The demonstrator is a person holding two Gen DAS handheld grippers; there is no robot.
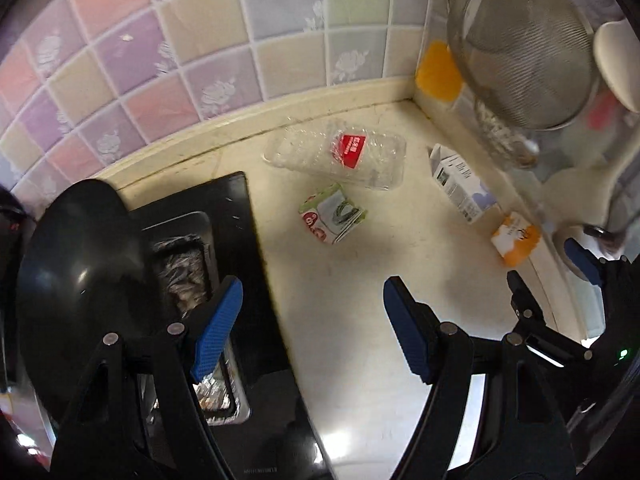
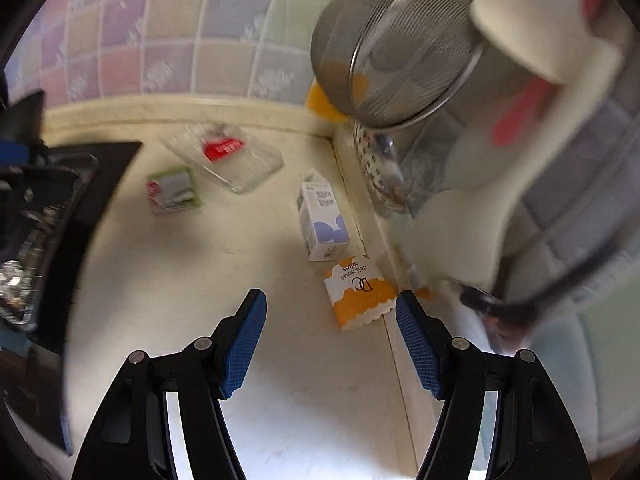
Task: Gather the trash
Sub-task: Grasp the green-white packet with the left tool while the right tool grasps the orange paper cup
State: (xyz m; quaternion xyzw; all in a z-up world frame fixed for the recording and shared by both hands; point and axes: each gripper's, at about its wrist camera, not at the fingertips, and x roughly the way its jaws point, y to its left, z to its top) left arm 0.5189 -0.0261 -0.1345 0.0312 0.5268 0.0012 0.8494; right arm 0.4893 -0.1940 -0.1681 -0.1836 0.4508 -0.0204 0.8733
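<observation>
Several pieces of trash lie on a cream counter. A clear plastic tray with a red label (image 1: 340, 154) (image 2: 226, 156) lies near the wall. A crushed green-and-red carton (image 1: 332, 218) (image 2: 173, 190) lies in front of it. A white-and-blue milk carton (image 1: 460, 186) (image 2: 322, 220) and an orange-and-white cake wrapper (image 1: 516, 238) (image 2: 360, 292) lie to the right. My left gripper (image 1: 312, 324) is open and empty above the counter. My right gripper (image 2: 331, 344) is open and empty, with the cake wrapper just ahead of its right finger. It also shows in the left wrist view (image 1: 552, 264).
A black cooktop (image 1: 248, 264) with a foil-lined tray (image 1: 192, 276) and a black pan (image 1: 80, 256) is at the left. A metal mesh strainer (image 1: 528, 48) (image 2: 404, 52) hangs at the right over a white ladle (image 2: 532, 28). A pastel tiled wall (image 1: 200, 40) backs the counter.
</observation>
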